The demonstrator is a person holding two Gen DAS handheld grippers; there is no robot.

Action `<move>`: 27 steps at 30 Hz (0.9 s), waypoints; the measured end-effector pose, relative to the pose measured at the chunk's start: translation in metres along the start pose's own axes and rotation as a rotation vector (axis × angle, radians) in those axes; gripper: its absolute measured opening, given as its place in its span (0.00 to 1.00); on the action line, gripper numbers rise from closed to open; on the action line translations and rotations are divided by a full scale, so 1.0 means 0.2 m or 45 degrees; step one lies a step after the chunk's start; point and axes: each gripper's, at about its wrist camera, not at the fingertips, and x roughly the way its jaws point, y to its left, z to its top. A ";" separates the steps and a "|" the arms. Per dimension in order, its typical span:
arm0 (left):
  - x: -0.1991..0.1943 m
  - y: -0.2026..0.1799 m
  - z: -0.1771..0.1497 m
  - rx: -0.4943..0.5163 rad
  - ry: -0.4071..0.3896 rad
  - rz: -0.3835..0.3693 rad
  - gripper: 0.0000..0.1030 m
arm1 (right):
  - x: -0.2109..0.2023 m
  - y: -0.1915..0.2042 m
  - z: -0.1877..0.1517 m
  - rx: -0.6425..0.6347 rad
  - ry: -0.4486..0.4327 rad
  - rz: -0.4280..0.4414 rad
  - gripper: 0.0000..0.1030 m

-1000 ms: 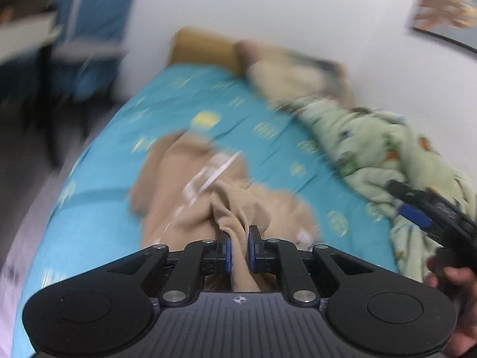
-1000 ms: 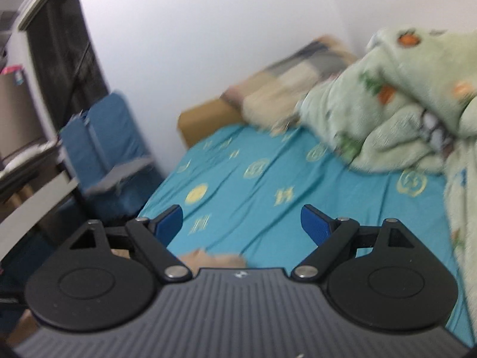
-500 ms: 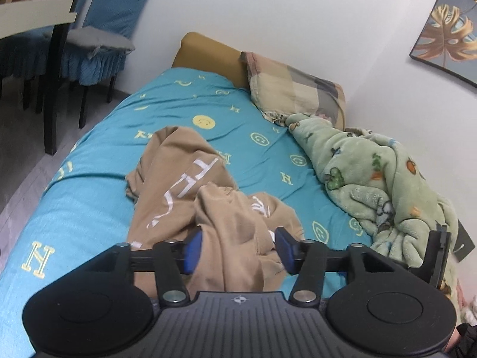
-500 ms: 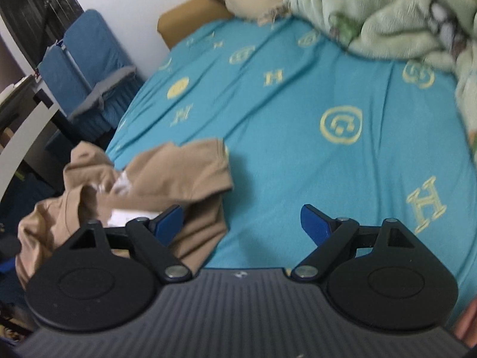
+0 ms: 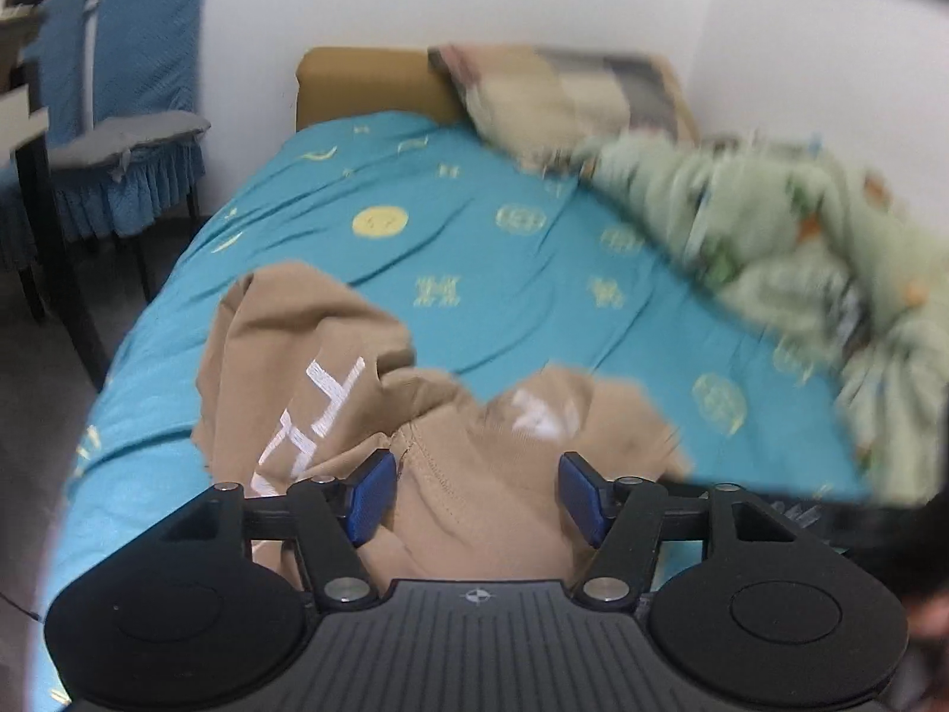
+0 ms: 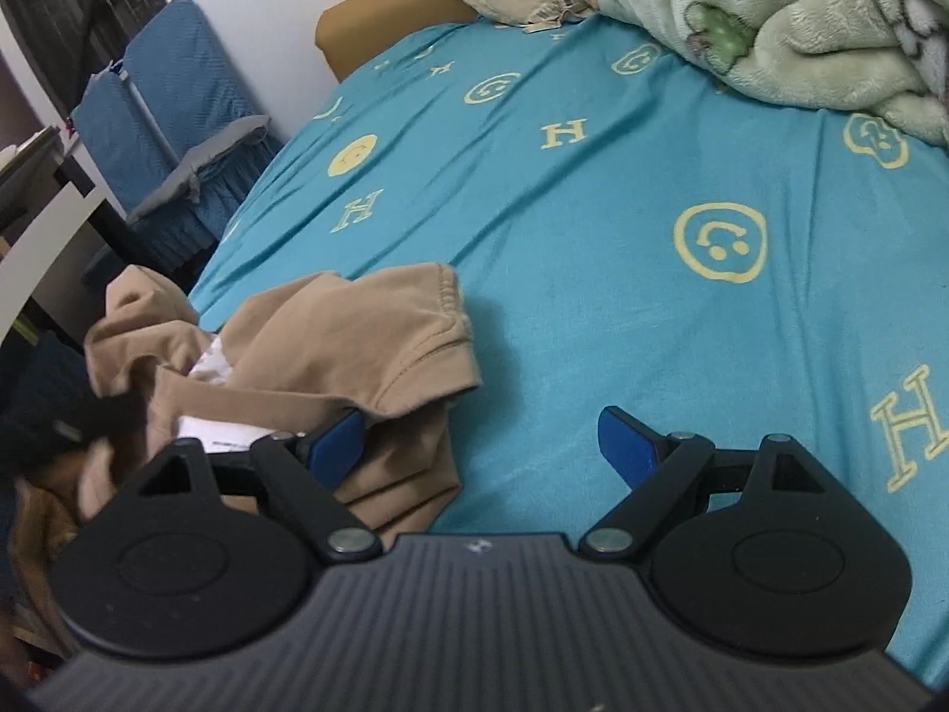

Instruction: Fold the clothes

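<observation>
A tan shirt (image 5: 332, 380) with white lettering lies crumpled near the front edge of a bed with a teal sheet (image 5: 474, 249). My left gripper (image 5: 471, 492) is open just above the shirt's near folds, holding nothing. In the right wrist view the shirt (image 6: 332, 344) lies at the left, a hemmed sleeve or edge pointing right. My right gripper (image 6: 480, 445) is open, low over the sheet (image 6: 623, 190), its left finger (image 6: 335, 445) against the shirt's edge. A white label shows inside the shirt.
A green fleece blanket (image 5: 789, 249) is heaped along the bed's right side, also in the right wrist view (image 6: 789, 24). A pillow (image 5: 557, 95) lies at the headboard. Blue-covered chairs (image 5: 136, 118) and a dark table stand left of the bed.
My left gripper let go of the shirt and opened wide; the shirt dropped onto the bed. My right gripper tilted down and moved close to the shirt's right edge.
</observation>
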 end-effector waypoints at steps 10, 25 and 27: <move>-0.30 0.07 -0.02 -0.147 -0.274 -0.059 0.03 | -0.04 0.06 0.00 -0.068 -0.048 0.040 0.85; -0.78 0.08 -0.24 -0.261 -0.435 -0.150 0.03 | -0.07 0.04 0.06 -0.059 -0.214 -0.015 0.85; -0.76 0.07 -0.24 -0.254 -0.411 -0.150 0.03 | -0.06 0.00 0.07 0.011 -0.226 -0.030 0.85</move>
